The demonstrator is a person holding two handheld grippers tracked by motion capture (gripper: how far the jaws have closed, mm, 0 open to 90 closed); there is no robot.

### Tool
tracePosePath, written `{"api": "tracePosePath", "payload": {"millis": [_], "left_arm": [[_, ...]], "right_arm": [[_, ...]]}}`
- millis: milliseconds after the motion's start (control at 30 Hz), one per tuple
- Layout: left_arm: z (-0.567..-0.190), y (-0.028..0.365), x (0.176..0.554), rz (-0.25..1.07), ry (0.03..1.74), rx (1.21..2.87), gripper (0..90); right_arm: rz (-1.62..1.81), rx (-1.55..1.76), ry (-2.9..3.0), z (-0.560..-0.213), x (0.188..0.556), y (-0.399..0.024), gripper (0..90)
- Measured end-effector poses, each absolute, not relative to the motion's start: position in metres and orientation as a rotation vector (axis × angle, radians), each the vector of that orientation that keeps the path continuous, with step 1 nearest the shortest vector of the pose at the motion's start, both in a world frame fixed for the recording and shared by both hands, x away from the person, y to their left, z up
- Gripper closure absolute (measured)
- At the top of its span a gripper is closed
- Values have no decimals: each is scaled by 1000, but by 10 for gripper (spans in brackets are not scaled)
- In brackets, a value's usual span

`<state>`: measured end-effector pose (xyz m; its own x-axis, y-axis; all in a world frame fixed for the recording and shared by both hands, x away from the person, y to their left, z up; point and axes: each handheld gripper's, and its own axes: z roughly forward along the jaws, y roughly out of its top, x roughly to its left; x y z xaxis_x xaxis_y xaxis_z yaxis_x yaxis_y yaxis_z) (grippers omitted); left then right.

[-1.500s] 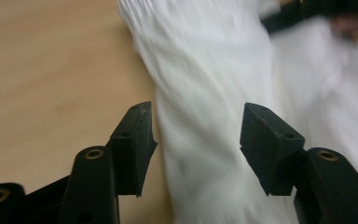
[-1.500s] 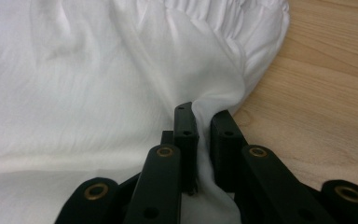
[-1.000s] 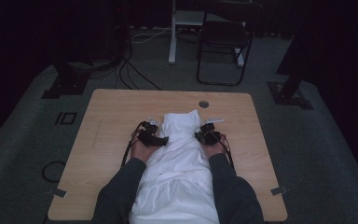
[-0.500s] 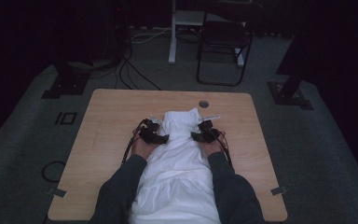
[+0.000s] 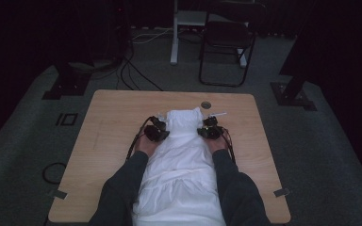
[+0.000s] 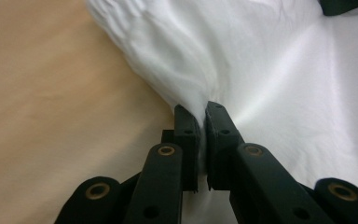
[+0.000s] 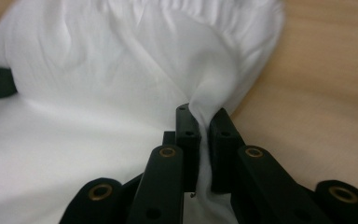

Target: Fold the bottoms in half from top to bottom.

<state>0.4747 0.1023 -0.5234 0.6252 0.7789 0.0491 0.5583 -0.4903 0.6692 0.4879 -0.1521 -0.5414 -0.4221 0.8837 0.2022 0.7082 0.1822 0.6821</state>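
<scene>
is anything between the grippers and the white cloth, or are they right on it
Nothing visible is in the way. The left gripper and right gripper are each shut on a pinched fold at opposite side edges of the white cloth.

High view looks down; gripper views closely share the white cloth (image 5: 181, 155).

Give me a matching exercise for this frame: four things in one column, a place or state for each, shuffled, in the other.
Things:
1. left hand-held gripper
2. right hand-held gripper
3. chair
4. cloth

Places or states:
A. on the floor beyond the table's far edge
B. shut on the cloth's right edge
C. spread along the table's middle, reaching the near edge
D. shut on the cloth's left edge

Pairs: 1-D, 2-B, 3-A, 4-C
</scene>
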Motion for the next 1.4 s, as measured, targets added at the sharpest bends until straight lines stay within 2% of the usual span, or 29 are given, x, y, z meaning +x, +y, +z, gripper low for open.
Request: {"api": "tracePosePath", "payload": {"millis": [167, 367, 500, 733, 967, 1200, 1400], "left_arm": [[-476, 98, 485, 572, 1002, 2157, 854], [-412, 100, 495, 679, 950, 2030, 854], [-391, 101, 495, 701, 908, 1997, 854], [-404, 103, 478, 672, 862, 2038, 852], [-424, 105, 436, 640, 788, 2069, 850], [-464, 116, 387, 559, 757, 2129, 844], [-505, 124, 364, 461, 791, 2215, 838]], "right_arm": [[1198, 1499, 2140, -514, 500, -163, 854], [1380, 1361, 1980, -457, 507, -175, 852], [1390, 1278, 1943, -429, 506, -176, 852], [1329, 1234, 2018, -434, 490, -177, 851], [1305, 1220, 2109, -458, 455, -181, 852], [1343, 1246, 2219, -493, 412, -185, 850], [1277, 1221, 2324, -520, 386, -178, 845]]}}
